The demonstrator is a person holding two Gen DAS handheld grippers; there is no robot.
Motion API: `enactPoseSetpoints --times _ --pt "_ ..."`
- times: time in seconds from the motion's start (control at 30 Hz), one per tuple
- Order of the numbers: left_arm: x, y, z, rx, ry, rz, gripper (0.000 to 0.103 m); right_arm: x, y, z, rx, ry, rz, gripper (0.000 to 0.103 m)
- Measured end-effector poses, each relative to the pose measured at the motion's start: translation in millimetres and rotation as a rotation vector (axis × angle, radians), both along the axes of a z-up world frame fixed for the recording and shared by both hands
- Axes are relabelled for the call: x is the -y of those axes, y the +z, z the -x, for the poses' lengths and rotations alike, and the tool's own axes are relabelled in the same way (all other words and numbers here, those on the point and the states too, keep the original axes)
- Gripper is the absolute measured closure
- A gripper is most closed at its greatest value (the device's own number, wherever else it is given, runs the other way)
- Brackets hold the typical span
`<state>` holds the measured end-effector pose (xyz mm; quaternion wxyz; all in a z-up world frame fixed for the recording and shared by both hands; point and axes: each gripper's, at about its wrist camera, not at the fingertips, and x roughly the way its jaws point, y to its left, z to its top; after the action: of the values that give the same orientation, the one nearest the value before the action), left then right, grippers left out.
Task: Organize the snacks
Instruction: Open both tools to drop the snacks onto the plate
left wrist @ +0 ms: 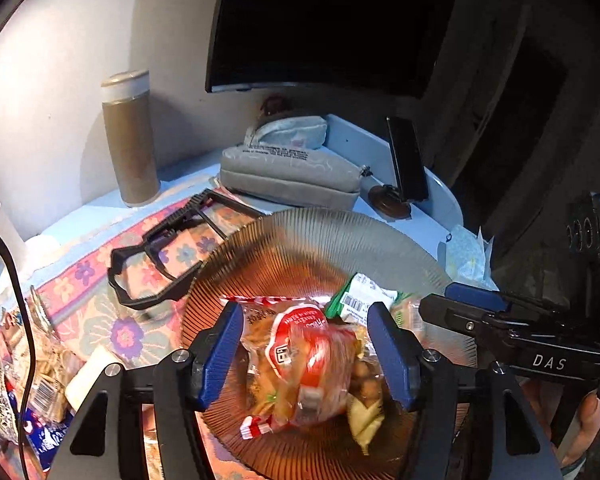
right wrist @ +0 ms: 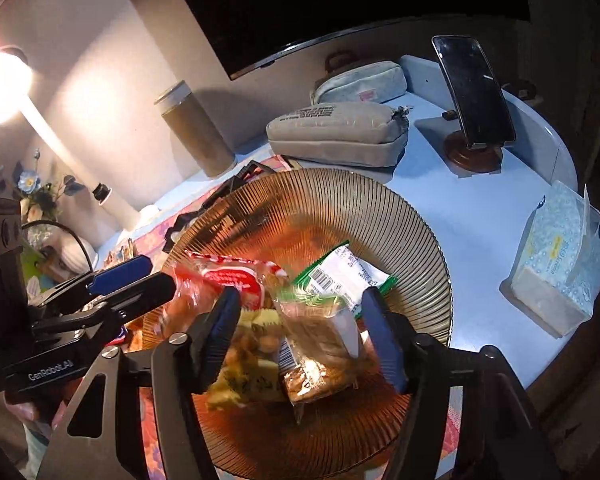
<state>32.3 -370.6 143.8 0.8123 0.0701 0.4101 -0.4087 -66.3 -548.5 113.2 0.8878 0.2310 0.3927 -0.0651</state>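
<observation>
Hovering over the ribbed amber glass plate (left wrist: 300,232), both grippers stand with their jaws partly open and gripping nothing. The left gripper (left wrist: 306,354) straddles a red-and-white snack packet (left wrist: 300,360); there is a visible gap between the wrapper and each blue pad, so the packet appears to lie loose on the plate. The right gripper (right wrist: 300,340) straddles a clear biscuit packet (right wrist: 320,344) in the same way, with a green-and-white packet (right wrist: 348,276) just beyond its jaws and a yellowish packet (right wrist: 244,376) by its left pad.

The likely trouble is crowding. The snacks are heaped and overlapping, so a pad drawn back carelessly could snag crinkly film and drag a packet off the pile, or toward the rim. The two grippers sit close side by side and could knock each other. Glass is slick and hard, and a nudge might shift the plate.

The plate rests partly on a floral cloth (left wrist: 140,280) over a pale blue table (right wrist: 480,200). Beyond the jaws stand a tan canister (left wrist: 130,140), two fabric pouches (left wrist: 292,172), a phone on a stand (right wrist: 474,92), a tissue pack (right wrist: 556,264) and a dark monitor (left wrist: 328,24). A lamp (right wrist: 0,84) glares in the otherwise dim room.
</observation>
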Motion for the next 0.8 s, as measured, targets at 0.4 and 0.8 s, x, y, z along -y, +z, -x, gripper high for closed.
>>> enactPoseSetpoints --times 0.4,0.8 --pt "-32.0 2.7 1.1 0.001 0.028 0.008 0.041 -25.1 4.8 -5.0 -0.001 0.056 0.016 0.040" --pt "-90.9 11.4 0.5 0.012 0.102 0.038 0.041 -71.5 12.5 -15.3 -0.008 0.135 0.037 0.040"
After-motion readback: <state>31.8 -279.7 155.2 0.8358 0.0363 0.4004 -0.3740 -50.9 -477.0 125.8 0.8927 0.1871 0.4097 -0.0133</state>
